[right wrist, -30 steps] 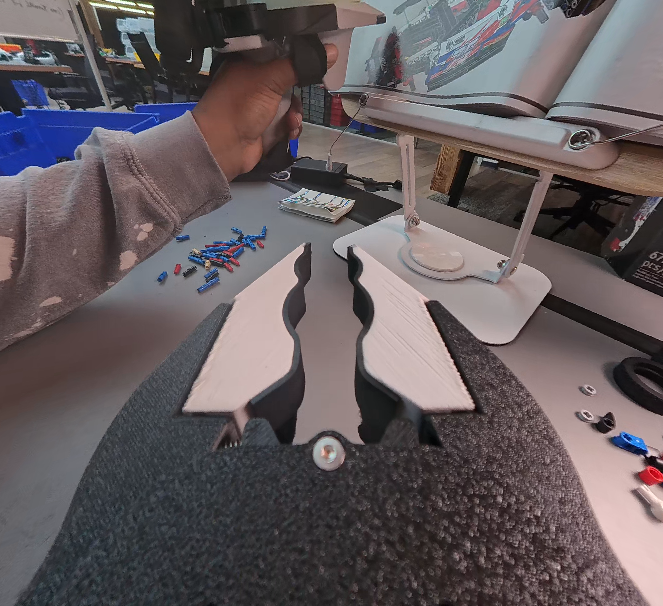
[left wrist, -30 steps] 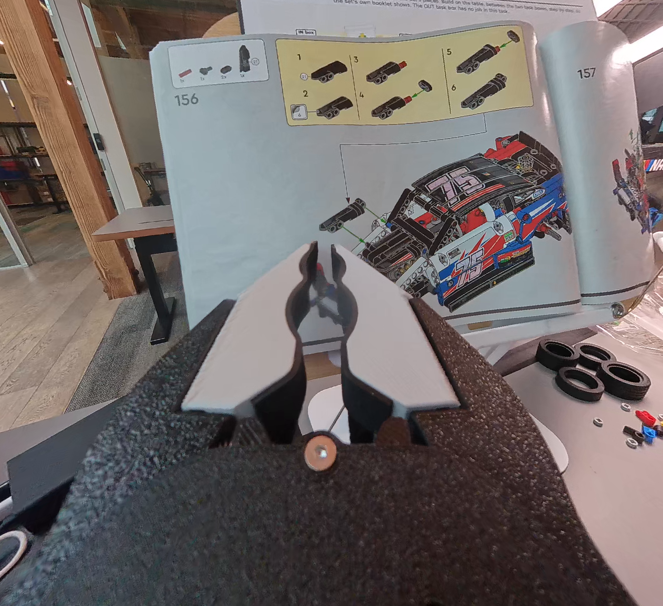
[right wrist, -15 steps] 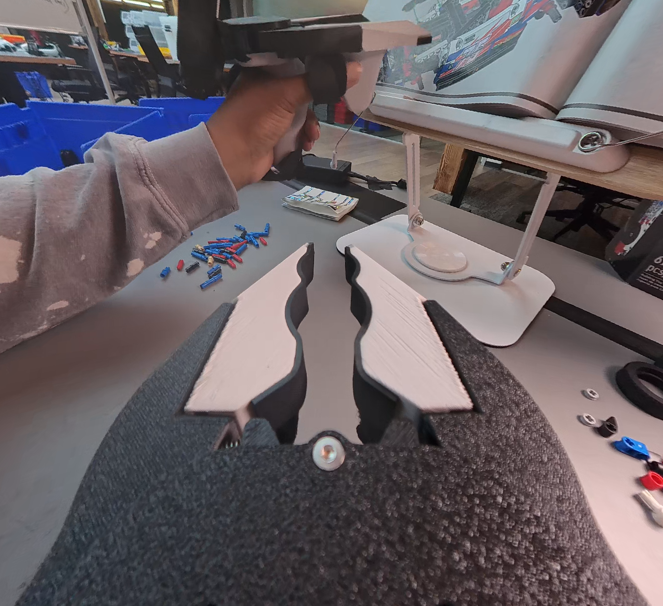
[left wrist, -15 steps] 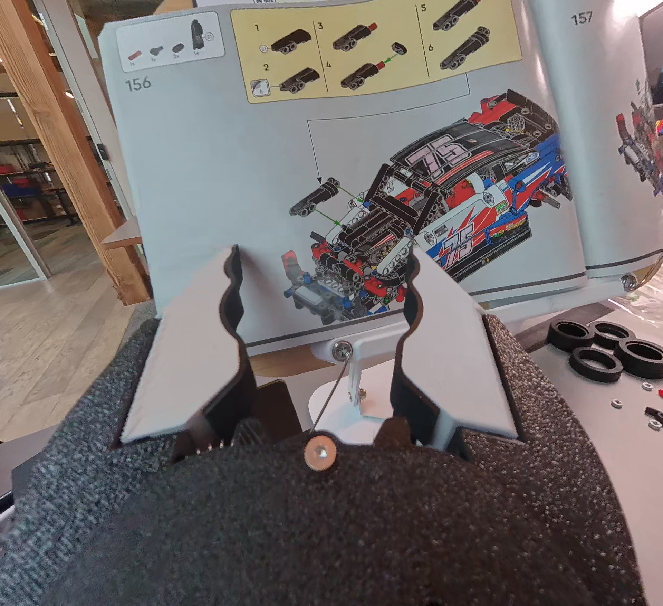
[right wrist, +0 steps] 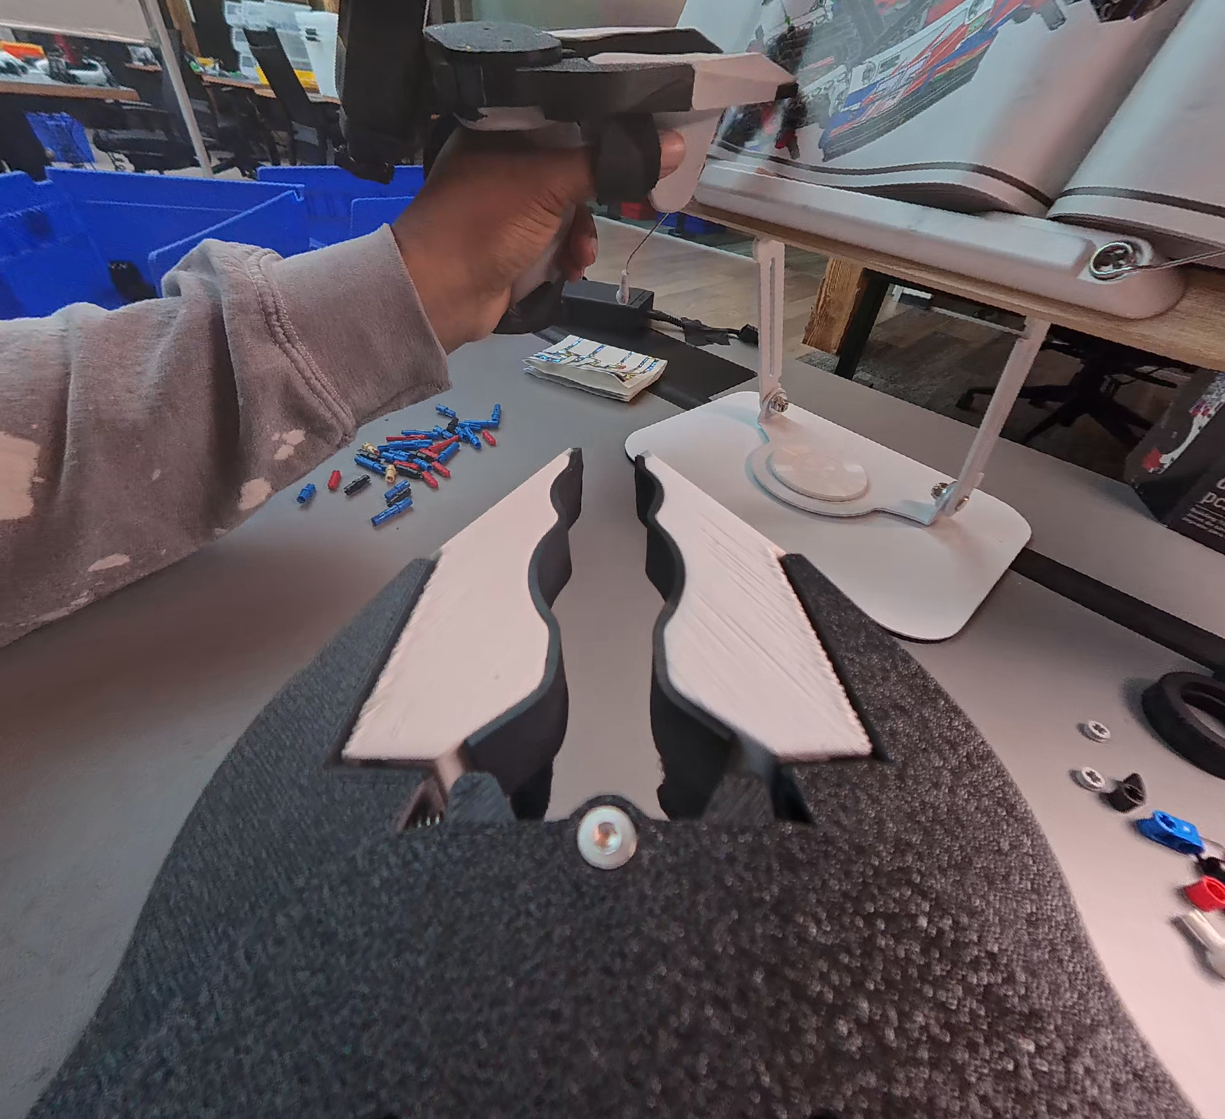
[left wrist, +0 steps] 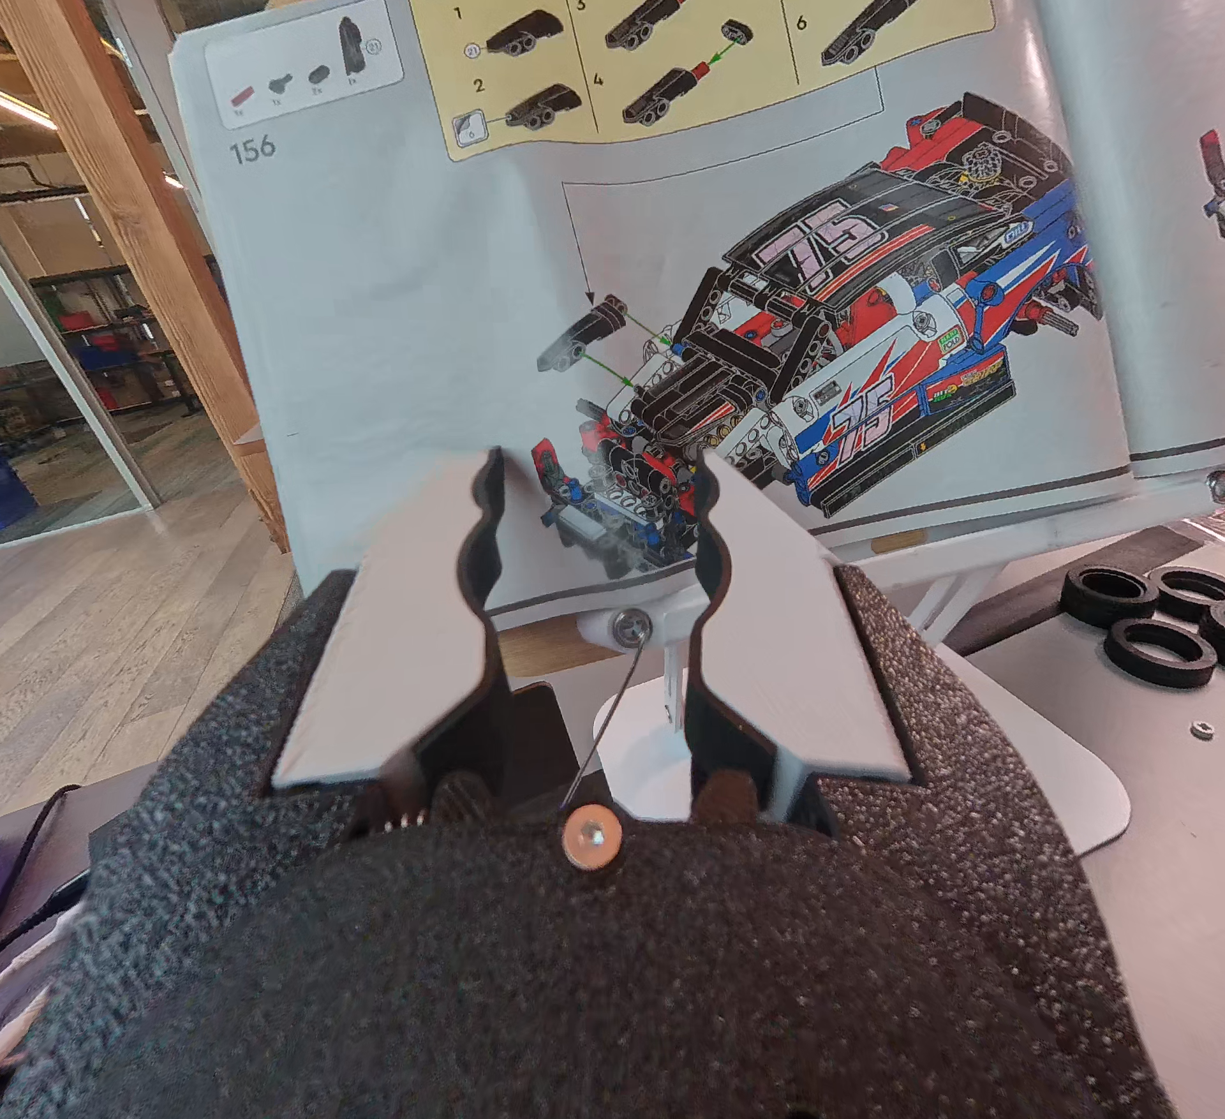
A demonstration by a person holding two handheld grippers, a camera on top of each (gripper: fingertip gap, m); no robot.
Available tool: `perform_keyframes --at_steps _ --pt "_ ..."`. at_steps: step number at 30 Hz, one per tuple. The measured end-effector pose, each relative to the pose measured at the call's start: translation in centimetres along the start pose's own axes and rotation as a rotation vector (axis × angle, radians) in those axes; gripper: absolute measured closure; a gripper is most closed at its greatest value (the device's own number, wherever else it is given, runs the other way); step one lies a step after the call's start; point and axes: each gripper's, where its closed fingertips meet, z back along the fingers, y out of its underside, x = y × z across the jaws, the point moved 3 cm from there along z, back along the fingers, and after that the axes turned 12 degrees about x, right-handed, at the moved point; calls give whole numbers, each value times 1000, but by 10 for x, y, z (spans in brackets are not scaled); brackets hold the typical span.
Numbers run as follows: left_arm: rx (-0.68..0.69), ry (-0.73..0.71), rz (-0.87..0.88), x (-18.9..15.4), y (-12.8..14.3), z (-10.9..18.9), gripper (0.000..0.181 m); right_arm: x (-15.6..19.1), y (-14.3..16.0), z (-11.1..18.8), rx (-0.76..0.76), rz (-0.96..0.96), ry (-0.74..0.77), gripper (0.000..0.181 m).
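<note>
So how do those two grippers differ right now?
The left gripper has its jaws wide apart and is raised up against the booklet on its stand; the right gripper has its jaws only narrowly apart and hangs low over the bare table. Both are empty, with the same white fingers and black bodies.

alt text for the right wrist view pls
The right gripper hangs open and empty over a grey table, while a hand holds the left gripper against an open instruction booklet on a white stand.

Open instruction booklet (left wrist: 424, 305) propped upright on white stand (left wrist: 994, 749)
</note>
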Motion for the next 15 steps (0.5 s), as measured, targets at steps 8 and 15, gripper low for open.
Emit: perform_keyframes --at_steps 8,15 --pt "-29 93 -54 -32 -10 8 179 -1 0 1 -4 0 3 167" --pt "-202 350 -105 -110 -51 45 177 -42 -39 34 -205 -108 141 148"
